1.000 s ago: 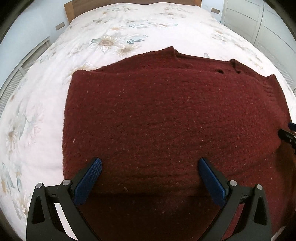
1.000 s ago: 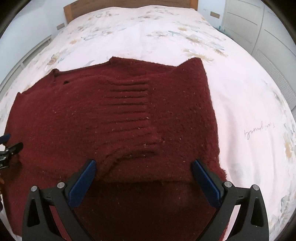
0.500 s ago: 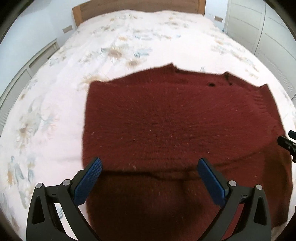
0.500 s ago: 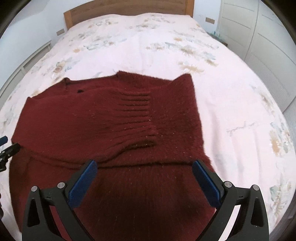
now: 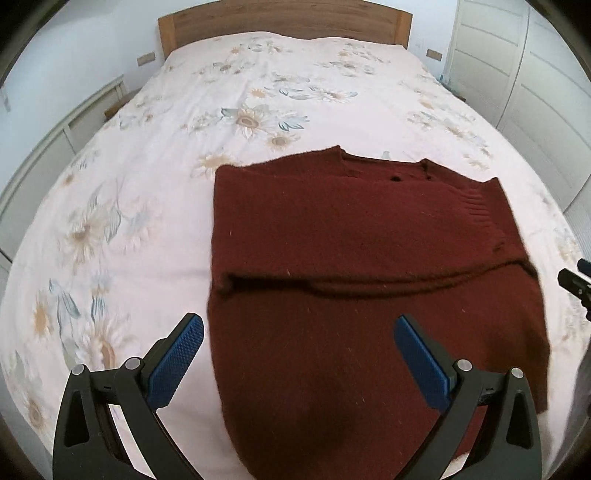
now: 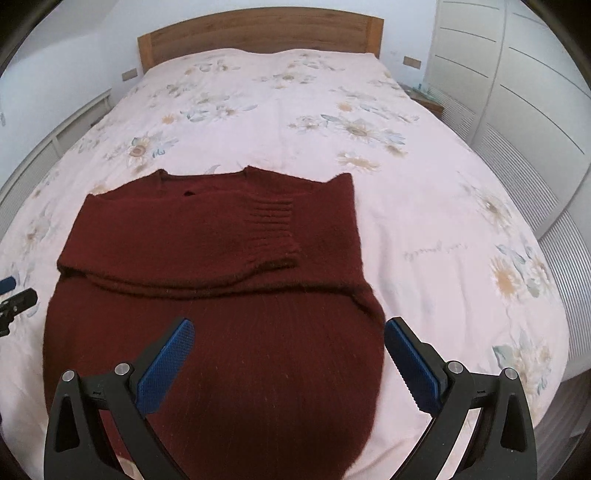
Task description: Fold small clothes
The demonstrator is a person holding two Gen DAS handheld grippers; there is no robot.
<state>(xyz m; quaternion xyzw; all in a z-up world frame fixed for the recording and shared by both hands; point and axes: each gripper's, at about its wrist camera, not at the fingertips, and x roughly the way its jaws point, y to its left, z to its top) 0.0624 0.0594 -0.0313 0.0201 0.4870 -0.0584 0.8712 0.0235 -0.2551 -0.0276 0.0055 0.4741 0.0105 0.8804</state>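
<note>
Maroon wool sweater [image 5: 369, 277] lies on the bed [image 5: 258, 92], sleeves folded across its chest. Your left gripper [image 5: 299, 354] and right gripper [image 6: 288, 350] hover spread and empty; next, probably, grasp the hem.

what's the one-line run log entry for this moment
stage: mid-fold | dark red knitted sweater: flat on floral bedspread, sleeves folded in | left tongs: open, empty | right tongs: open, empty

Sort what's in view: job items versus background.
Job: sweater, left gripper, right gripper, both open.

Background: bed, headboard, wardrobe.
</note>
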